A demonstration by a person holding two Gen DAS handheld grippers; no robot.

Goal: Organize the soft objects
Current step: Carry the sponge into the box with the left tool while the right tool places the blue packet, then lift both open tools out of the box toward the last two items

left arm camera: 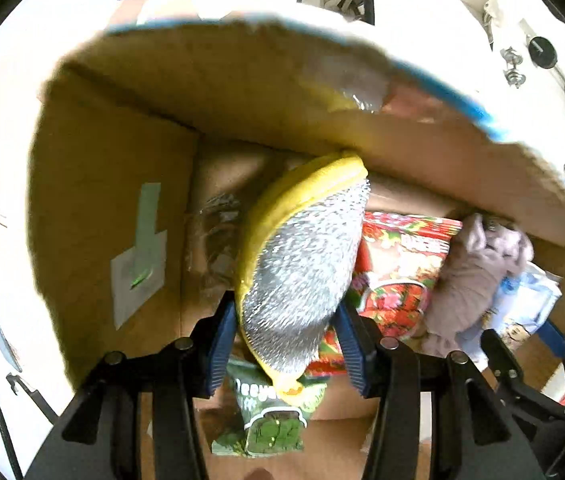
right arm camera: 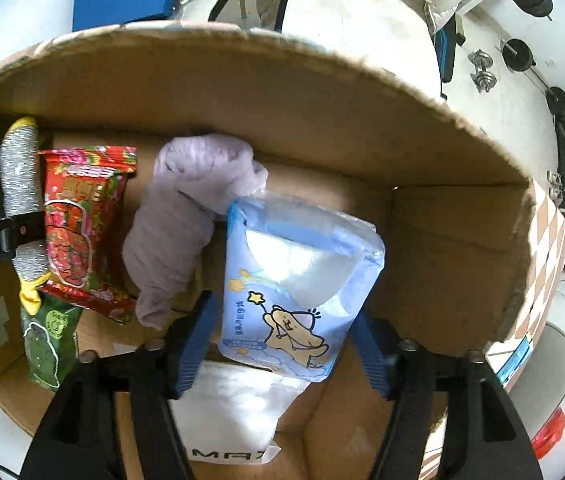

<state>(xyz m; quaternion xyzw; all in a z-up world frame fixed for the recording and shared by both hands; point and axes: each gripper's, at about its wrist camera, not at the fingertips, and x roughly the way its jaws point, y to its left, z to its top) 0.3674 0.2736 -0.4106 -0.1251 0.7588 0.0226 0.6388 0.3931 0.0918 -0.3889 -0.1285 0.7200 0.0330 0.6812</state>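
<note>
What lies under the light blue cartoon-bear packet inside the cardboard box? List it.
Under the light blue cartoon-bear packet, a white bag with dark lettering rests on the cardboard box floor. A crumpled lilac cloth lies beside it. Whatever sits beneath the packet's middle is covered.

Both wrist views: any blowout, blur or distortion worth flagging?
Left wrist: blown-out white surroundings, brown cardboard box rim smeared, silver yellow-edged mitt fairly sharp. Right wrist: fisheye bends the box rim, glare on the blue cartoon tissue pack.

Matt cardboard box (right arm camera: pixel 242 92); glossy plastic pack (right arm camera: pixel 298 280).
</note>
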